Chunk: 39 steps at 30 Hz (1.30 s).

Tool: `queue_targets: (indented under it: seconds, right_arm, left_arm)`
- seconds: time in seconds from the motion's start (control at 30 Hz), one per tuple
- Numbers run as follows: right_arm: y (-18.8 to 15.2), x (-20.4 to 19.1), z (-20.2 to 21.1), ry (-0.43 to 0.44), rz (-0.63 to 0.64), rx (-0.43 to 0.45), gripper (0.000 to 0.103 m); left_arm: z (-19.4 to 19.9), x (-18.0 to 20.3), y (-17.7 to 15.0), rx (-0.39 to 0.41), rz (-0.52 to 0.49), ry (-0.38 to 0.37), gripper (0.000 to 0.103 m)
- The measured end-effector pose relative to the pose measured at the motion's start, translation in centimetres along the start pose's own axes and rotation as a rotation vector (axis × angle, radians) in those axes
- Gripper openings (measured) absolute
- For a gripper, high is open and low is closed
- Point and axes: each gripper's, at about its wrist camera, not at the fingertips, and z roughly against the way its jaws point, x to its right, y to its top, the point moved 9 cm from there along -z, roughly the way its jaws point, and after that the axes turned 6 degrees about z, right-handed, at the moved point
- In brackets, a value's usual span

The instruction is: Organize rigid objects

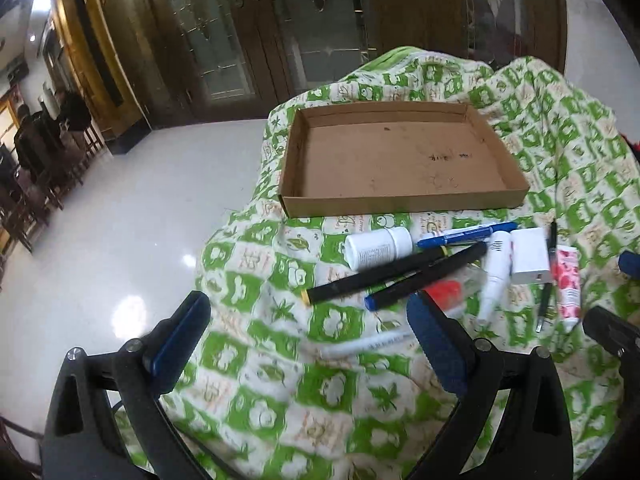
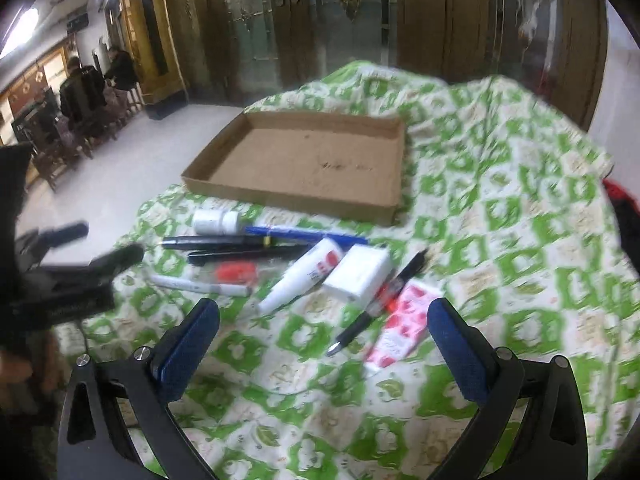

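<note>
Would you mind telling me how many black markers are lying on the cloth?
2: the upper black marker and the lower black marker lie side by side just below the white bottle; others may be hidden.

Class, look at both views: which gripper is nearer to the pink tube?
Right. The right gripper hovers open just short of the pink tube; the left gripper, also open, sits away to its left, beyond the pens.

We are looking at a shallow tray point(image 1: 404, 202) of matt brown cardboard lying on a soft printed cloth point(image 1: 280, 320) in green and cream. Near it, a white bottle point(image 1: 376, 247) and two black markers point(image 1: 400, 276) are showing smooth plastic. The floor point(image 1: 132, 216) on the left is shining glossy, and the far doors point(image 1: 240, 40) are looking like polished wood and glass.
</note>
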Motion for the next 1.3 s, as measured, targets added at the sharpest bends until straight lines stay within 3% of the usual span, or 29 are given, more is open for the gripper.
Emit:
queue_targets:
  seconds: [0.17, 0.5, 1.3]
  right_arm:
    - [-0.9, 0.3, -1.1, 0.033, -0.056, -0.062, 0.102]
    - [-0.8, -0.5, -1.3, 0.074, -0.054, -0.097, 0.102]
    - [-1.5, -0.6, -1.2, 0.060, -0.058, -0.115, 0.102]
  left_arm:
    - [-2.2, 1.3, -1.8, -0.107, -0.004, -0.056, 0.099]
    - [-1.6, 1.9, -2.3, -0.115, 0.040, -0.112, 0.099]
    - [-2.5, 3.1, -3.4, -0.176, -0.034, -0.095, 0.099]
